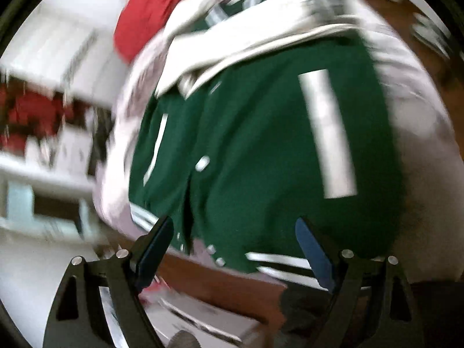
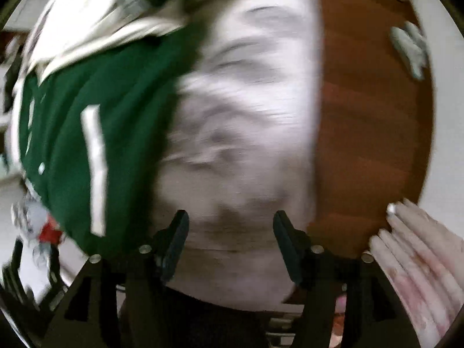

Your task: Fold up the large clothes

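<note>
A green jacket [image 1: 255, 145] with white stripes, white snaps and cream sleeves lies spread on a round wooden table [image 1: 220, 278]. It also shows in the right wrist view [image 2: 63, 127], where its pale sleeve [image 2: 240, 116] fills the middle. My left gripper [image 1: 235, 249] is open and empty, just above the jacket's striped hem. My right gripper [image 2: 230, 240] is open and empty over the pale sleeve. Both views are blurred by motion.
A red garment [image 1: 148, 14] lies beyond the jacket's collar. White shelves [image 1: 43, 150] stand at the left. Bare table wood [image 2: 371, 133] shows right of the sleeve. A pale folded cloth [image 2: 417, 261] hangs at the table's right edge. A small grey-green item [image 2: 409, 49] lies far right.
</note>
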The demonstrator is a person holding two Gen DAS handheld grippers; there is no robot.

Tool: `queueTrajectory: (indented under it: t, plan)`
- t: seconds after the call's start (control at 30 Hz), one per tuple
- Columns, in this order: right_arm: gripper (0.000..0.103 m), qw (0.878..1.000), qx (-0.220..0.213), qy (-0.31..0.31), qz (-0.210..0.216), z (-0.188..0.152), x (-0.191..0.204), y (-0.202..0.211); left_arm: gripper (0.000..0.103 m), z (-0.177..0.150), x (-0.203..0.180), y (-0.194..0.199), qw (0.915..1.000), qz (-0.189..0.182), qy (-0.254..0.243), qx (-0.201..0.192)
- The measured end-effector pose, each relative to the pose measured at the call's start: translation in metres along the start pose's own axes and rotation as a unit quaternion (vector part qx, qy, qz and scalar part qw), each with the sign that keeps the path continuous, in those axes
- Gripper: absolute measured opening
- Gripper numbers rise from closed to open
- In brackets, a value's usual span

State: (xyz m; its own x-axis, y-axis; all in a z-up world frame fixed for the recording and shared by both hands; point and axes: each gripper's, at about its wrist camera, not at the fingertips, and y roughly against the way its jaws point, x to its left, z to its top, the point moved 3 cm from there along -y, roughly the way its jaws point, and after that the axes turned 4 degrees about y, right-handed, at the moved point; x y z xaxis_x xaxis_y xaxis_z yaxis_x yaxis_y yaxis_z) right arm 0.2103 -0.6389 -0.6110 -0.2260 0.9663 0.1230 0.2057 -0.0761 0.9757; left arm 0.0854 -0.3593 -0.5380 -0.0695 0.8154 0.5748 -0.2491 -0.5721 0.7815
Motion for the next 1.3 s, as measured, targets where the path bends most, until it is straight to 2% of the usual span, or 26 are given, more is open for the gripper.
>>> queueTrajectory:
  t: [0.07, 0.13, 0.2, 0.23, 0.27, 0.33, 0.43, 0.47, 0.5, 0.53, 0.57, 0.7, 0.83, 0.9, 0.93, 0.97, 1.0, 1.1, 1.2, 1.27, 1.3]
  plan:
    - [0.064, 1.000, -0.004, -0.026, -0.004, 0.002, -0.023, 0.008, 0.086, -0.004, -0.028, 0.007, 0.9994, -0.008, -0.033, -0.009]
    - [0.064, 0.999, -0.014, -0.047, -0.009, 0.010, -0.048, 0.017, 0.086, -0.010, -0.057, 0.002, 0.9980, -0.029, -0.056, 0.002]
    - [0.064, 0.998, -0.022, -0.054, -0.009, 0.031, -0.053, 0.025, 0.086, -0.020, -0.073, -0.010, 0.9967, -0.047, -0.065, 0.014]
    - [0.065, 0.998, -0.027, -0.055, -0.003, 0.036, -0.055, 0.027, 0.086, -0.026, -0.083, -0.016, 0.9962, -0.039, -0.076, 0.018]
    - [0.065, 0.998, -0.033, -0.056, 0.012, 0.040, -0.049, 0.027, 0.086, -0.029, -0.096, -0.015, 0.9956, -0.033, -0.084, 0.026]
    - [0.065, 0.995, -0.049, -0.047, 0.066, 0.047, -0.068, 0.032, 0.086, -0.030, -0.102, -0.025, 0.9949, -0.026, -0.086, 0.046]
    - [0.074, 0.982, -0.069, -0.029, 0.171, 0.071, -0.050, 0.029, 0.086, -0.026, -0.080, -0.047, 0.9962, -0.039, -0.054, 0.057]
    - [0.076, 0.975, -0.073, -0.023, 0.207, 0.084, -0.043, 0.027, 0.083, -0.024, -0.071, -0.049, 0.9961, -0.053, -0.039, 0.059]
    - [0.077, 0.970, -0.077, -0.020, 0.229, 0.092, -0.035, 0.025, 0.073, -0.023, -0.063, -0.046, 0.9959, -0.066, -0.026, 0.056]
    - [0.078, 0.963, -0.082, -0.019, 0.257, 0.106, -0.028, 0.023, 0.045, -0.023, -0.055, -0.043, 0.9958, -0.074, -0.020, 0.050]
    - [0.083, 0.950, -0.089, -0.016, 0.298, 0.125, -0.017, 0.020, 0.032, -0.020, -0.051, -0.041, 0.9959, -0.075, -0.017, 0.048]
    - [0.085, 0.917, -0.106, -0.012, 0.385, 0.178, 0.021, 0.010, 0.023, -0.011, -0.031, -0.035, 0.9951, -0.092, 0.008, 0.035]
    - [0.086, 0.911, -0.062, -0.040, 0.406, 0.217, 0.041, -0.033, 0.019, -0.003, -0.010, -0.030, 0.9939, -0.104, 0.030, 0.022]
    - [0.085, 0.902, -0.050, -0.070, 0.423, 0.225, 0.047, -0.045, 0.019, -0.002, -0.005, -0.026, 0.9932, -0.109, 0.037, 0.019]
    - [0.082, 0.900, -0.057, -0.076, 0.426, 0.225, 0.050, -0.044, 0.018, -0.001, 0.000, -0.024, 0.9928, -0.111, 0.040, 0.017]
    - [0.064, 0.900, -0.061, -0.080, 0.424, 0.224, 0.057, -0.037, 0.018, 0.000, 0.004, -0.023, 0.9925, -0.113, 0.043, 0.015]
    - [0.040, 0.900, -0.059, -0.080, 0.424, 0.223, 0.063, -0.033, 0.018, 0.002, 0.011, -0.021, 0.9915, -0.119, 0.050, 0.014]
    - [0.032, 0.919, -0.070, -0.078, 0.380, 0.221, 0.085, -0.011, 0.018, 0.007, 0.038, -0.014, 0.9877, -0.138, 0.073, 0.008]
    - [0.026, 0.927, -0.094, -0.068, 0.356, 0.223, 0.118, 0.045, 0.018, 0.013, 0.077, -0.008, 0.9815, -0.162, 0.102, 0.001]
    - [0.023, 0.929, -0.109, -0.055, 0.350, 0.227, 0.144, 0.088, 0.017, 0.017, 0.110, -0.006, 0.9735, -0.187, 0.131, 0.000]
    - [0.023, 0.932, -0.115, -0.046, 0.342, 0.230, 0.160, 0.111, 0.017, 0.019, 0.133, -0.008, 0.9666, -0.207, 0.151, 0.002]
